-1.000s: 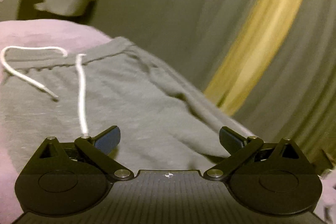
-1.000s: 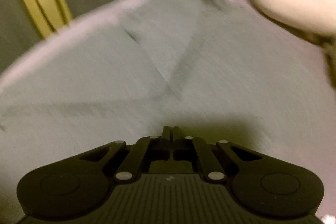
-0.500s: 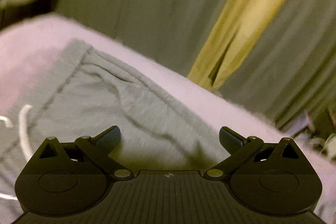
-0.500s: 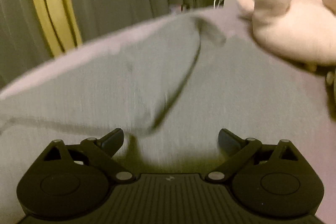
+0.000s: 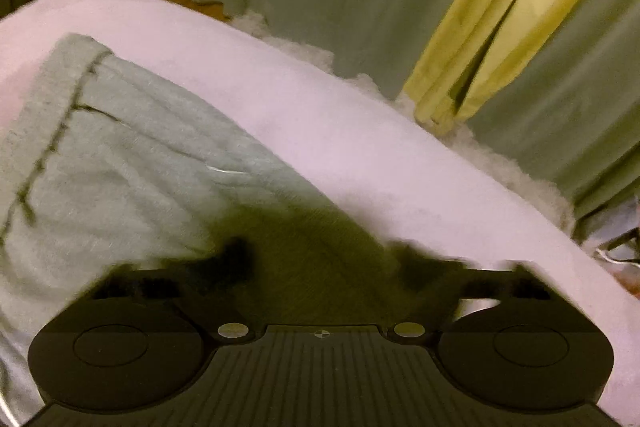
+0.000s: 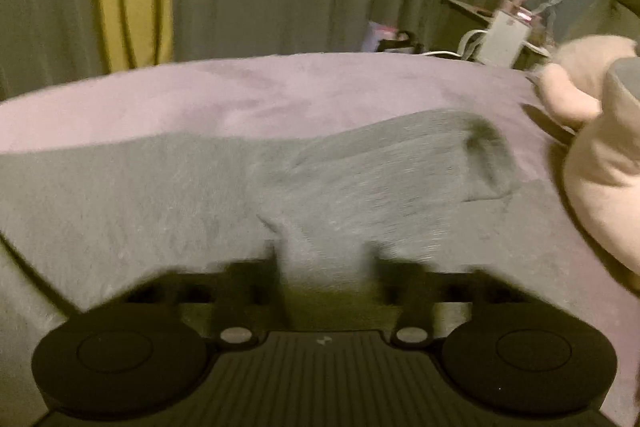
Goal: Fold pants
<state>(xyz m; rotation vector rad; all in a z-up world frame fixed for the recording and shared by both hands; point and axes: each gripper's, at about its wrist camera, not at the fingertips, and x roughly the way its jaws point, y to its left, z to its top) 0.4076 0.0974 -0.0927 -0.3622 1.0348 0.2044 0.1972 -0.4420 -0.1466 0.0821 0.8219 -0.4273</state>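
Observation:
Grey sweatpants lie flat on a pale lilac blanket. In the left wrist view their waistband end (image 5: 120, 155) fills the left half, and my left gripper (image 5: 324, 259) sits low over the pants' near edge with its jaws apart, blurred by motion. In the right wrist view a pant leg (image 6: 360, 171) runs toward its cuff at the right. My right gripper (image 6: 324, 259) is low over that leg, its fingers (image 6: 272, 263) blurred and partly closed, with grey cloth between them. Whether they pinch the cloth is unclear.
The blanket's far edge (image 5: 400, 131) drops toward grey curtains with a yellow curtain panel (image 5: 500, 27). A pink plush toy (image 6: 600, 155) lies at the right of the bed. A side table with a white device and cables (image 6: 504, 35) stands behind it.
The right gripper went from shut to wide open and is now narrowing over the pant leg. Both grippers have swung and dropped toward the pants. The left jaws stay apart.

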